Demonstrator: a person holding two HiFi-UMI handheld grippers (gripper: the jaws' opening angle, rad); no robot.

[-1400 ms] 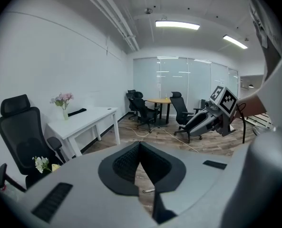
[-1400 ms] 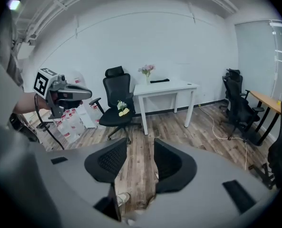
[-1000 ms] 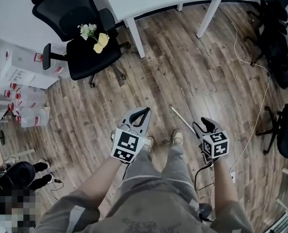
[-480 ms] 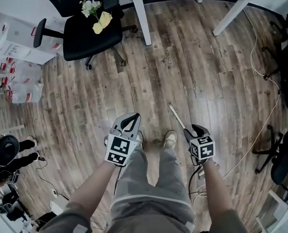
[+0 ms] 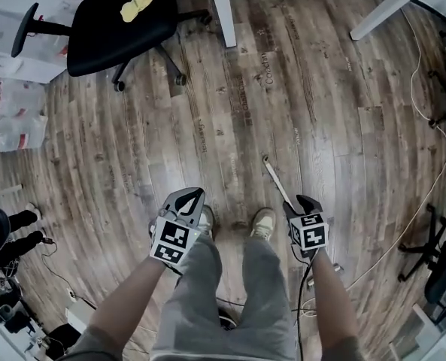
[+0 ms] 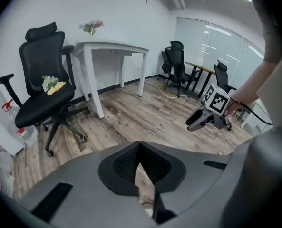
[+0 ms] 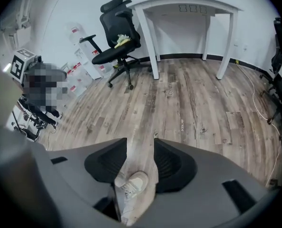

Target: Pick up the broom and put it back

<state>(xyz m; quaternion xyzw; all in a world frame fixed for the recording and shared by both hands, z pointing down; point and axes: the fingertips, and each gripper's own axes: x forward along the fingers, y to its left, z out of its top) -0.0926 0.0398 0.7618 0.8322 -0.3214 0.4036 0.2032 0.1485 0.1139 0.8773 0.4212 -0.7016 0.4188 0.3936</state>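
"Broom [image 5: 277, 181], where was it?"
"Flat on the floor [image 5: 230, 126], one end just beside my right tongs [image 5: 301, 202]. Those were spread, gripping nothing. My left tongs [image 5: 195, 195] were pressed together, empty."

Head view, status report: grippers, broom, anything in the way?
Left gripper shut, empty. Right gripper open, empty. No broom head visible; thin pale rod by right gripper. Cable on floor, right.

The floor [image 5: 230, 126] is laid in matt, grainy wood planks. The office chair [image 5: 106, 34] seat is covered in black cloth. The broom handle [image 5: 276, 181] is finished pale and smooth.
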